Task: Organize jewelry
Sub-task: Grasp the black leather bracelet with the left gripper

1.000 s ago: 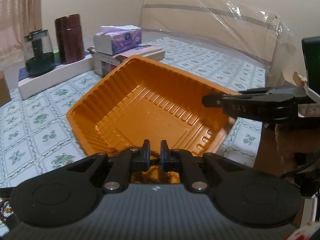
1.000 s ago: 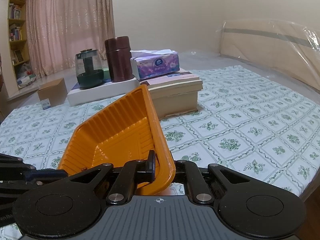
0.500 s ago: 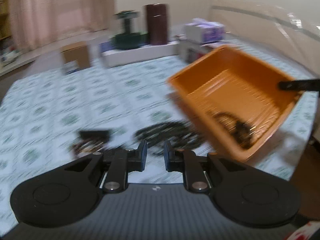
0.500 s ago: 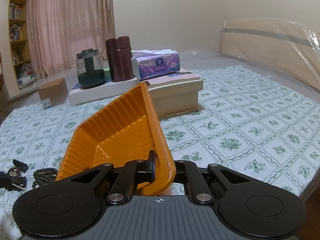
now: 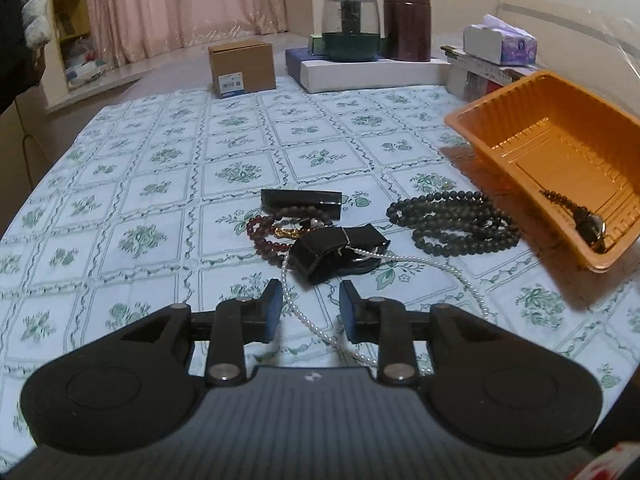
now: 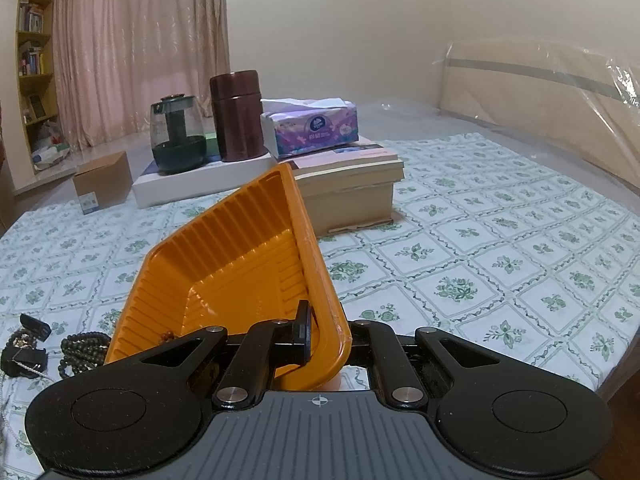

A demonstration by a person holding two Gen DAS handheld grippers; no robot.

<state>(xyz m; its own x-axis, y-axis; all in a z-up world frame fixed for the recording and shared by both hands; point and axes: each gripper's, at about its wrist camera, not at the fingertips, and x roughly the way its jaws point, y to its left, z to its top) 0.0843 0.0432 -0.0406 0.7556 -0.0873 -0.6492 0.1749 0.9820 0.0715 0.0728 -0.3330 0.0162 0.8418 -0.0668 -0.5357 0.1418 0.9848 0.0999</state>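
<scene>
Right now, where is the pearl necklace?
In the left wrist view, the pearl necklace trails across the tablecloth between the open left gripper and the black beads.

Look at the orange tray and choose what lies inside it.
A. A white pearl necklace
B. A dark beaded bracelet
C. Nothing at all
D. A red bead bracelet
B. In the left wrist view a dark beaded bracelet lies in the low corner of the orange tray, while the pearl necklace and the red bead bracelet lie on the tablecloth.
</scene>
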